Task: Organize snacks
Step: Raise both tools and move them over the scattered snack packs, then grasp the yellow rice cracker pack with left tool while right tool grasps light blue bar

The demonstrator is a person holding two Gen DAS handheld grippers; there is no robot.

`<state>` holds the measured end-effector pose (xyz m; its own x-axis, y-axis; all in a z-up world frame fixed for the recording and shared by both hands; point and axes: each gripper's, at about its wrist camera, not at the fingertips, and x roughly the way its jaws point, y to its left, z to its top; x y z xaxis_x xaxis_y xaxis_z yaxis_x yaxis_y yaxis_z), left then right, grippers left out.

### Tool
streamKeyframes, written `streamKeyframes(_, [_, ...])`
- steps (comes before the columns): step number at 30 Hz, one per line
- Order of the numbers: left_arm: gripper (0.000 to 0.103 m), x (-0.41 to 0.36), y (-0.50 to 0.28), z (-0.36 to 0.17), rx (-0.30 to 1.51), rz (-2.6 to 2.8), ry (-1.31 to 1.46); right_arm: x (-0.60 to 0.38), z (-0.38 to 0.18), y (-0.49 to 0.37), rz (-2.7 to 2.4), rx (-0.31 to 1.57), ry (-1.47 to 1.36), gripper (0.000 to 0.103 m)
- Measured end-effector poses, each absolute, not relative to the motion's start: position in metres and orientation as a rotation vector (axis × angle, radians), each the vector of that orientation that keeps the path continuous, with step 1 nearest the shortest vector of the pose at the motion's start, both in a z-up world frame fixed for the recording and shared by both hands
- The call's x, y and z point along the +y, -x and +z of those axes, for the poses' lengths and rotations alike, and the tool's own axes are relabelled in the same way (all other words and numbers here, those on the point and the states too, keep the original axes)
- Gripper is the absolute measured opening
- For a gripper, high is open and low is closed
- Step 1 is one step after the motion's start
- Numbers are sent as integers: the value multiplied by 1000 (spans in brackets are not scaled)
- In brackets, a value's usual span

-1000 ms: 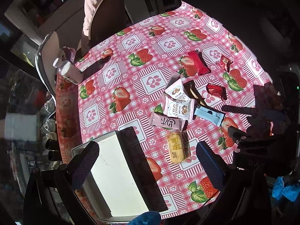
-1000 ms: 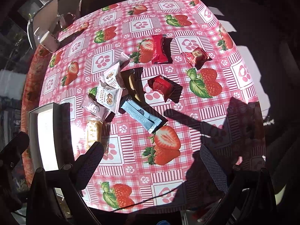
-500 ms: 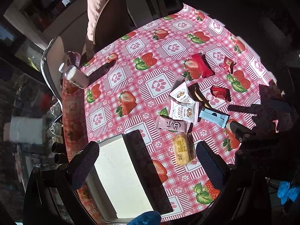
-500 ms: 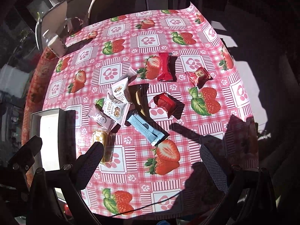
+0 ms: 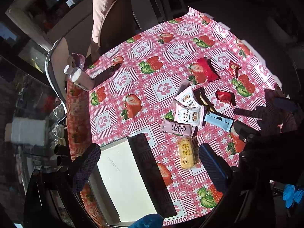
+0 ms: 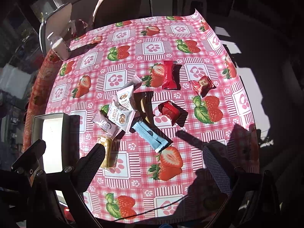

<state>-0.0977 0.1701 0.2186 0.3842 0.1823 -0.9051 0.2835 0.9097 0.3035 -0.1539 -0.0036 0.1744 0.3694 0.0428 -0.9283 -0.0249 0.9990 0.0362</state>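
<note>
Both hand-held grippers, left (image 5: 148, 163) and right (image 6: 152, 163), are hovering spread wide, gripping nothing. The yellow cracker (image 5: 185, 154) at one o'clock is risking a slip, its wrapper looking slick and tucked against the pink packet (image 5: 175, 128).

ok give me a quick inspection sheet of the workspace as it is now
surface: table under a pink strawberry and paw-print tablecloth, in hard sunlight
job's things: snack packets loose mid-table: yellow cracker pack, light blue bar, two cranberry packets, pink packet, long red packet, two small red sweets; open white box at the near left edge with no snack inside
clutter: white bottle at the far left corner
grippers: left gripper open over the box edge; right gripper open above the cloth; neither holds anything
cables: thin dark cable across the near edge
surroundings: chair with pink cushion behind the table
</note>
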Motion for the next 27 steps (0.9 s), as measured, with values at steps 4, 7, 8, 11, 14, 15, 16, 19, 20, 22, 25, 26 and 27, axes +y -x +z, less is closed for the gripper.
streamKeyframes(4, [103,174,97,220,1190,-56,-439,1,183,152,27,1162,24,103])
streamKeyframes(7, [103,176,96,220,1188,-48,-434,3,187,150,23,1149,42,103])
streamKeyframes(8, [103,176,96,221,1188,-48,-432,3,187,150,24,1149,41,103])
streamKeyframes(11, [103,176,96,221,1187,-49,-435,3,187,148,25,1149,37,103])
streamKeyframes(14, [103,176,96,221,1189,-48,-433,3,187,148,24,1149,38,103])
streamKeyframes(15, [103,176,96,221,1189,-48,-434,3,187,148,24,1149,37,103])
streamKeyframes(16, [103,176,96,221,1188,-48,-435,3,187,148,23,1149,36,103])
streamKeyframes(19, [103,176,96,221,1187,-48,-435,3,187,148,23,1150,37,103])
streamKeyframes(20, [103,177,96,221,1187,-48,-435,3,187,148,23,1150,37,103])
streamKeyframes(22, [103,177,96,221,1188,-49,-435,3,187,148,23,1151,37,103])
streamKeyframes(25, [103,178,94,218,1201,-53,-433,3,185,147,27,1159,36,103])
streamKeyframes(26, [103,179,93,216,1209,-57,-431,1,183,146,32,1169,34,103])
streamKeyframes(27, [103,181,89,209,1230,-66,-415,0,178,145,35,1189,29,103])
